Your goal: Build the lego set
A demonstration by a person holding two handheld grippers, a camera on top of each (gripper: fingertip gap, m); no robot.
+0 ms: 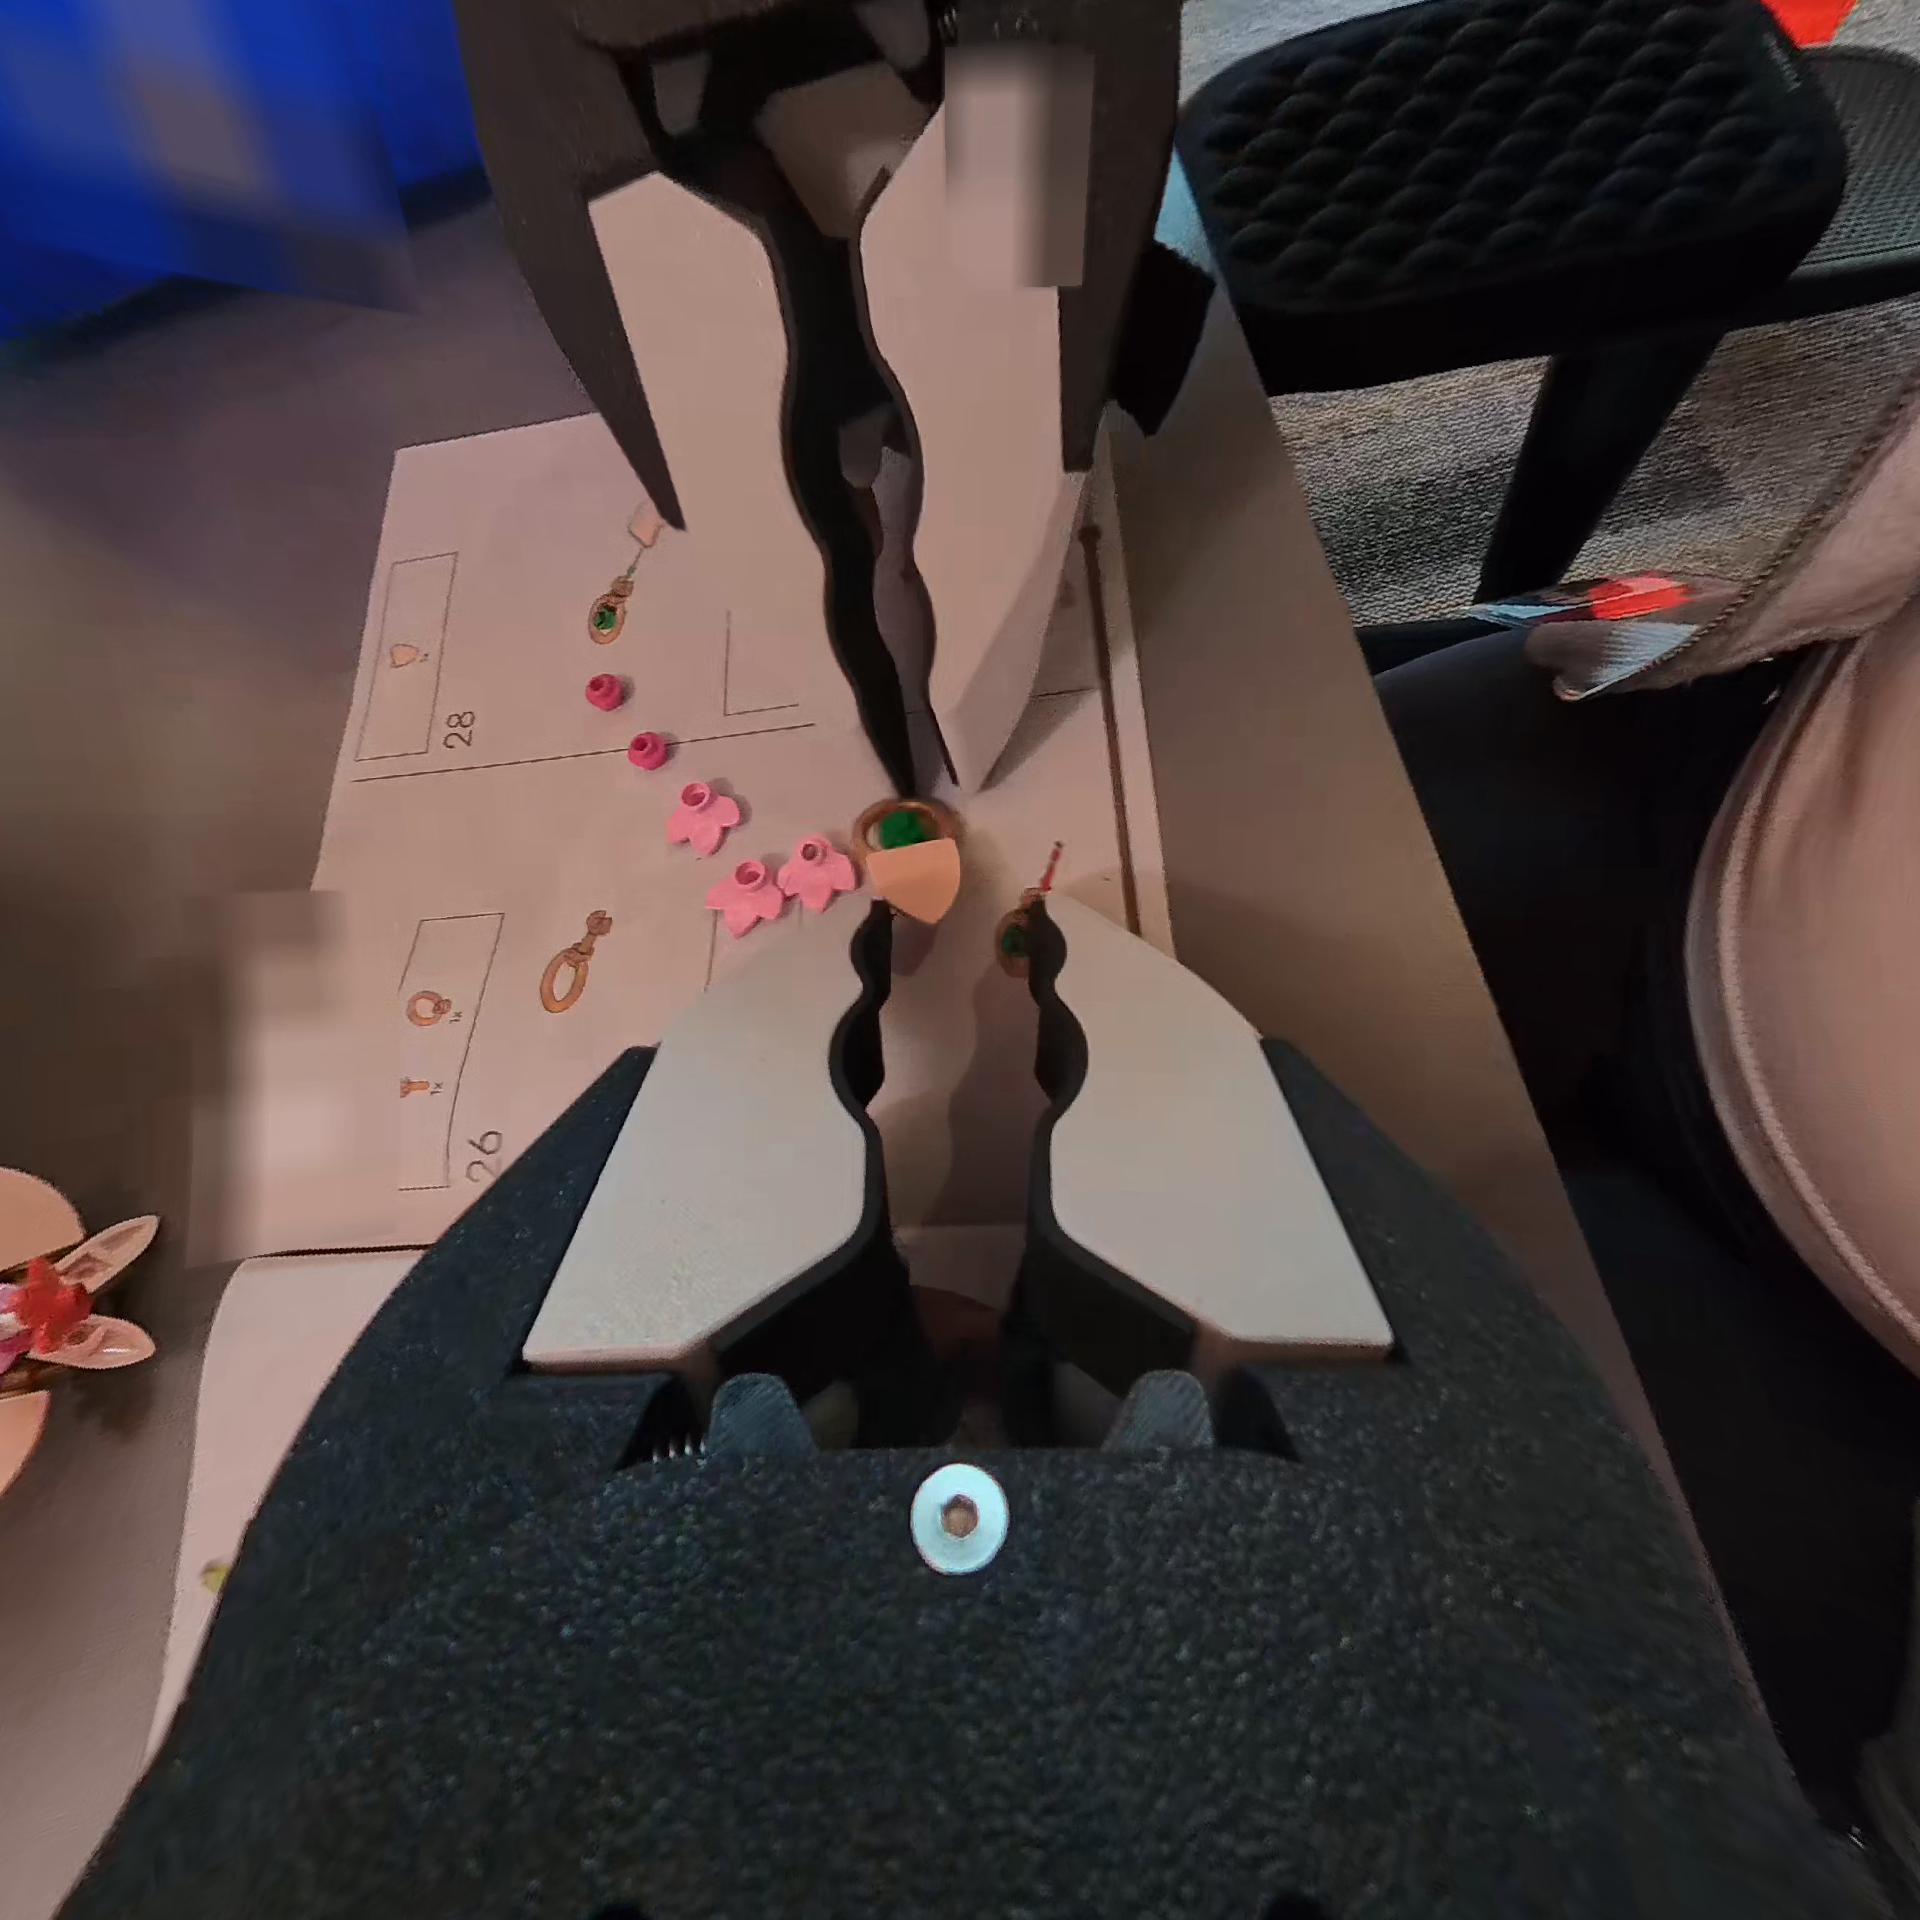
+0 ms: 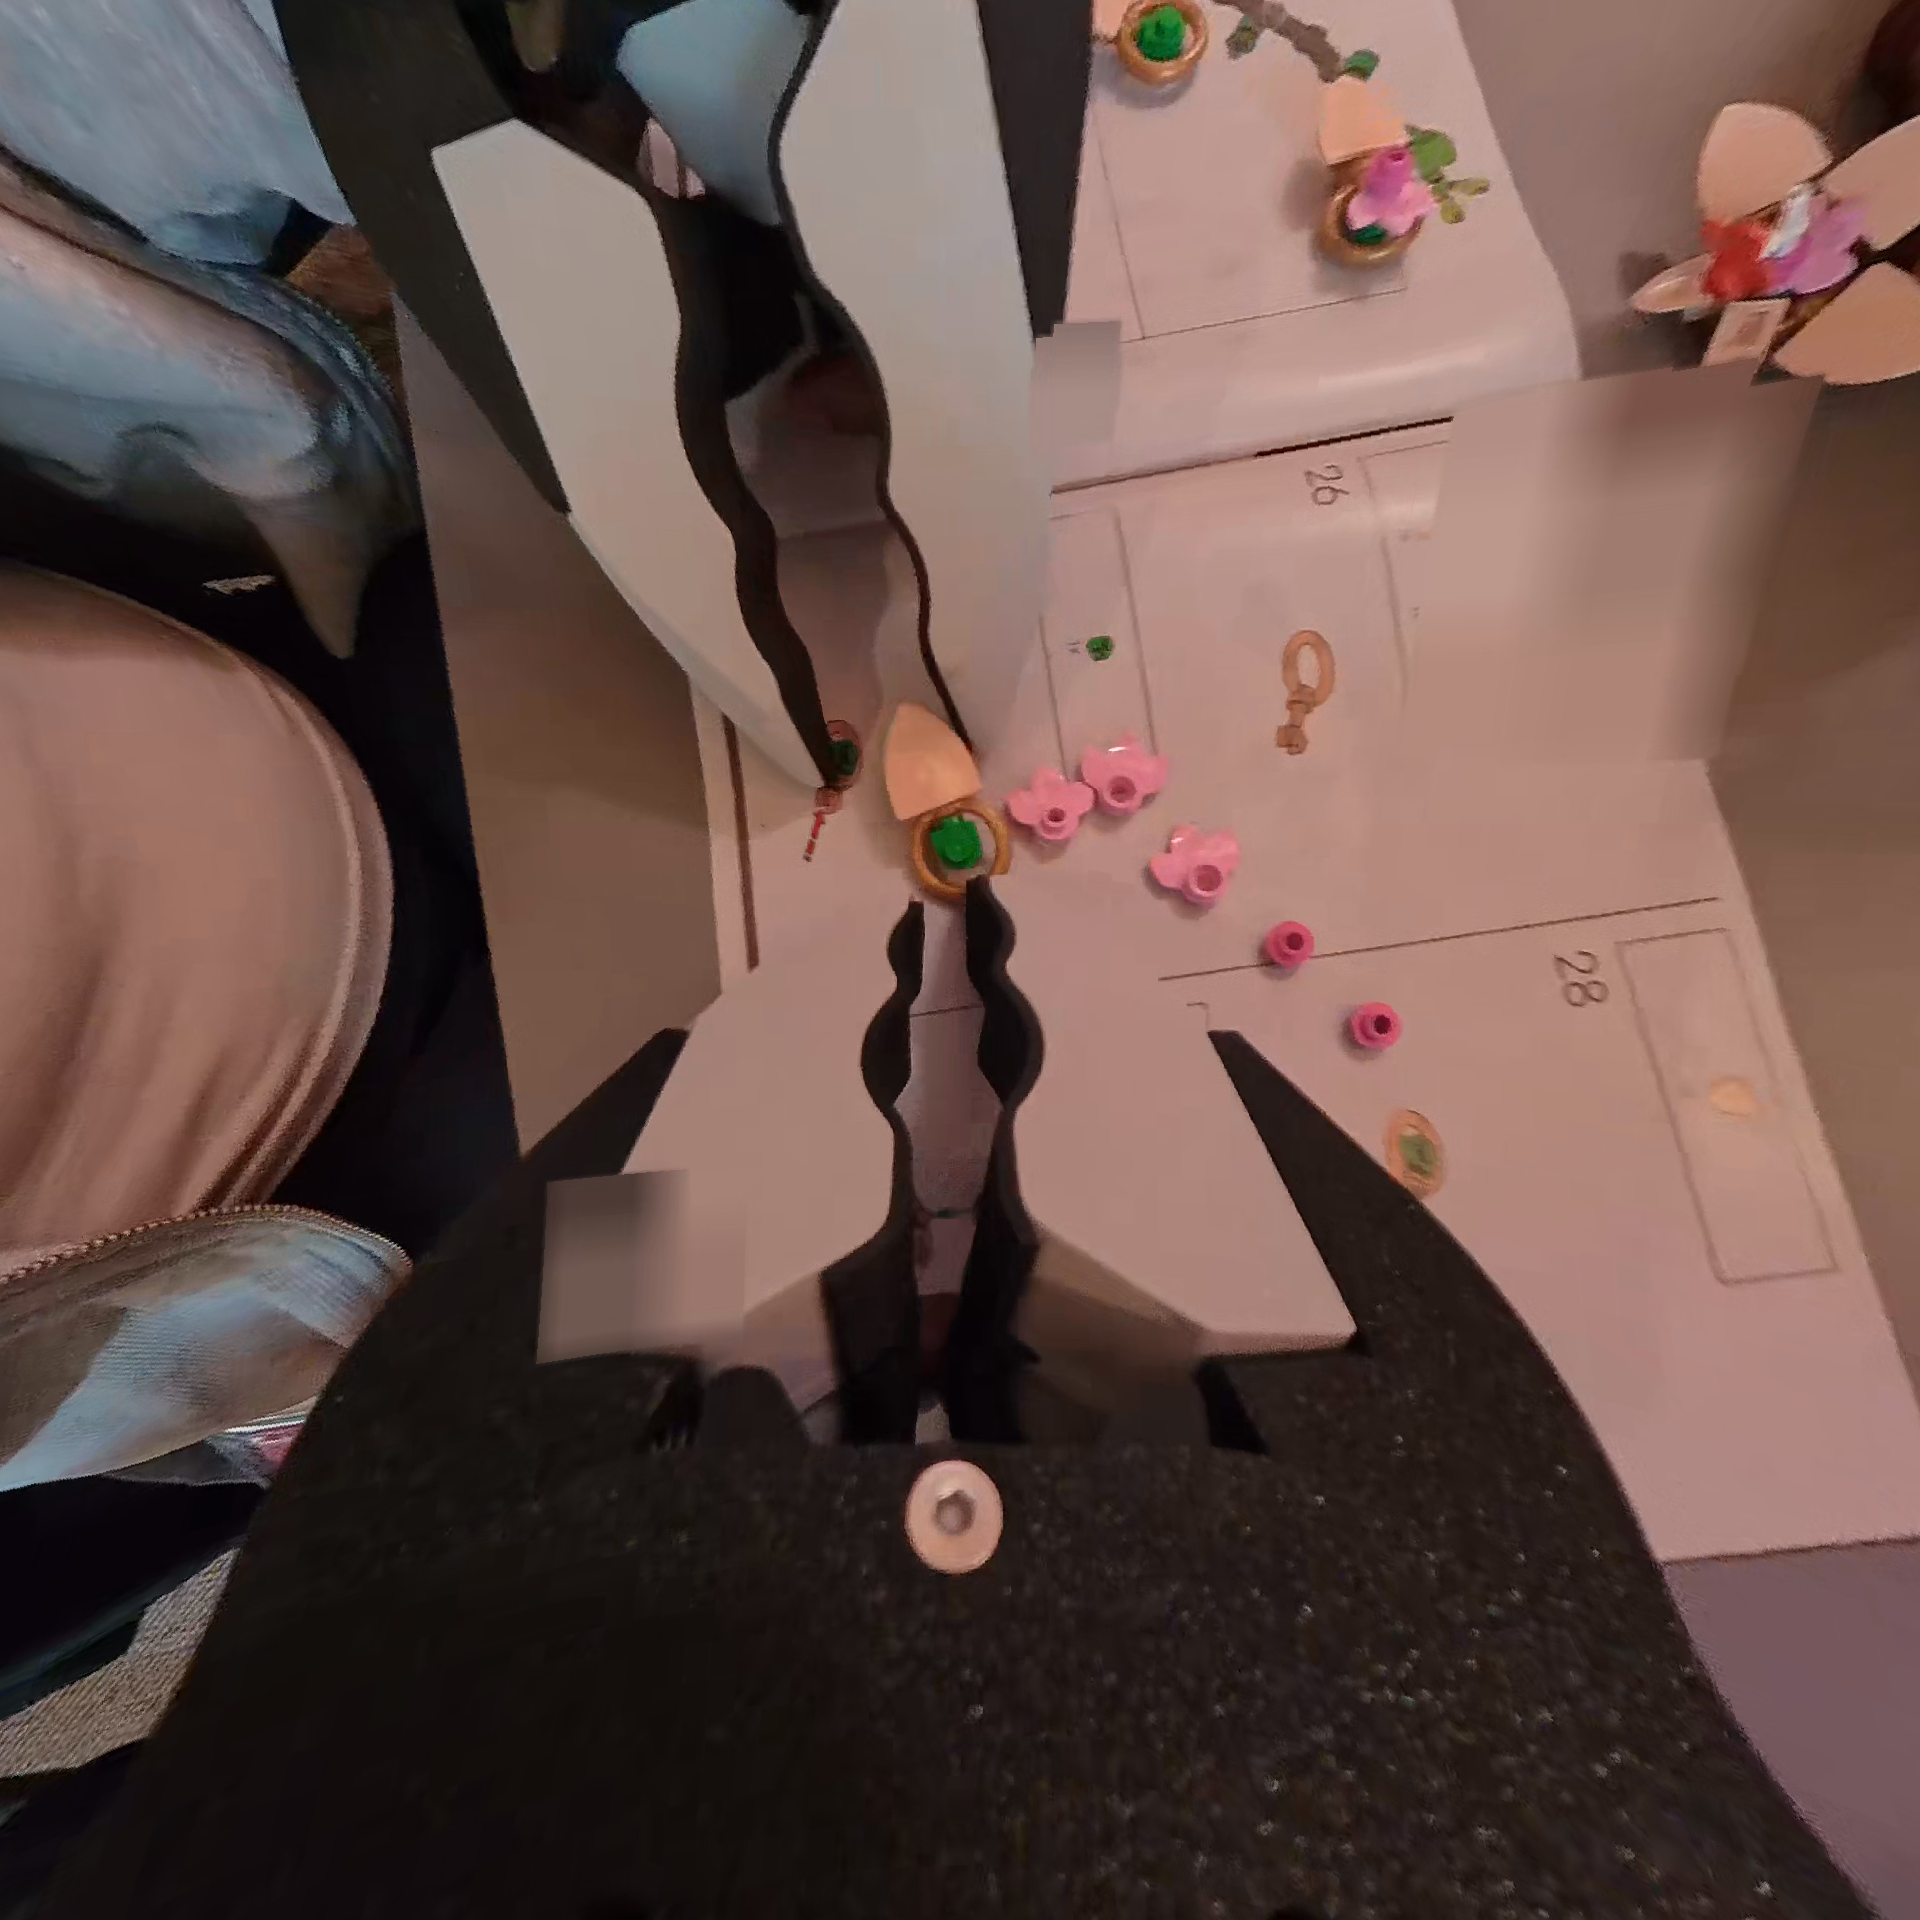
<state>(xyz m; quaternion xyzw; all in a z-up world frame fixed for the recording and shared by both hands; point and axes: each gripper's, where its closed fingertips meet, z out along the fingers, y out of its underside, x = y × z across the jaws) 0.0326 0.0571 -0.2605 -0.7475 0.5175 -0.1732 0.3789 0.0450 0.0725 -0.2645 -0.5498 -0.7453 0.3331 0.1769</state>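
Note:
A small assembly lies on the instruction sheet (image 1: 520,831): a gold ring (image 1: 871,821) with a green stud (image 1: 896,831) and a peach petal (image 1: 912,883). My left gripper (image 1: 964,920) is open and empty. Its tips stand on either side of the petal's point. In the right wrist view one left finger (image 2: 961,743) touches the petal (image 2: 928,774) and the other stands clear of it. My right gripper (image 2: 945,904) faces it from the ring's side, jaws narrowly apart with paper showing between them. One fingertip (image 2: 977,899) touches the ring's (image 2: 925,868) rim; nothing is gripped.
Three light pink flower pieces (image 1: 744,896) and two dark pink studs (image 1: 646,750) lie on the sheet beside the assembly. A built flower (image 2: 1766,249) stands at the sheet's far end. A black chair (image 1: 1507,156) and a person's lap (image 1: 1818,1039) border the table edge. My left and right fingertips are right by each other.

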